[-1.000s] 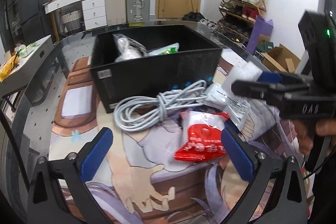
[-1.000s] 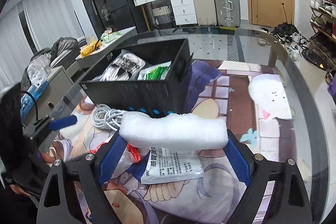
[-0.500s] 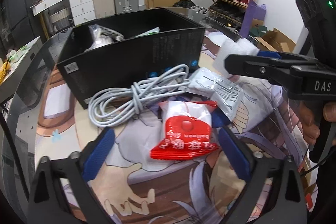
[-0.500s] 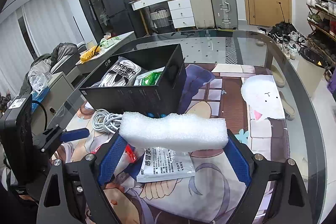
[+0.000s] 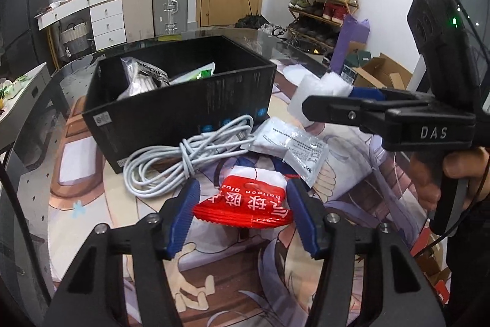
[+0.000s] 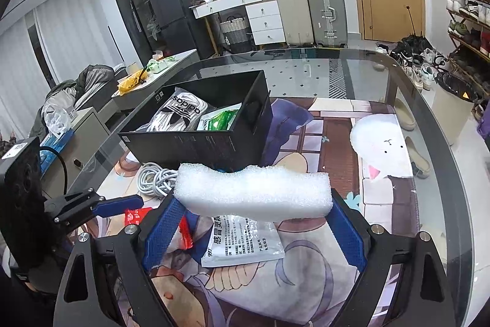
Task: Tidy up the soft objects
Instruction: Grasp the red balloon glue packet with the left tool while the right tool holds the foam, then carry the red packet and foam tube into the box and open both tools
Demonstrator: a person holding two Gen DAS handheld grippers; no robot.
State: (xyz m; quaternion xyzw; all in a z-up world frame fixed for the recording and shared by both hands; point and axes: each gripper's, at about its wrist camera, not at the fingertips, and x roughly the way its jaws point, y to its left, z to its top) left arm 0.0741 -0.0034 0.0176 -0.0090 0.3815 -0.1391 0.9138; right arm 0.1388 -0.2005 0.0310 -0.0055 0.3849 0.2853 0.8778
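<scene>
Left gripper (image 5: 242, 212): jaws just closing around red packet (image 5: 245, 204) on printed mat (image 5: 101, 198); squeeze gently, lift level. Right gripper (image 6: 254, 222): pinching white foam block (image 6: 254, 192) endwise, near black box (image 6: 211, 140).

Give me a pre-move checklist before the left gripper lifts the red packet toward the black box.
1. Left gripper jaws have just been closing around the red balloon glue packet: ok.
2. Pads actually pressing on the packet: cannot tell.
3. Right gripper shut on the white foam block: ok.
4. Black box open, room inside: ok.
5. White cable clear of the packet: ok.
6. White sachet overlapping the packet: cannot tell.
</scene>
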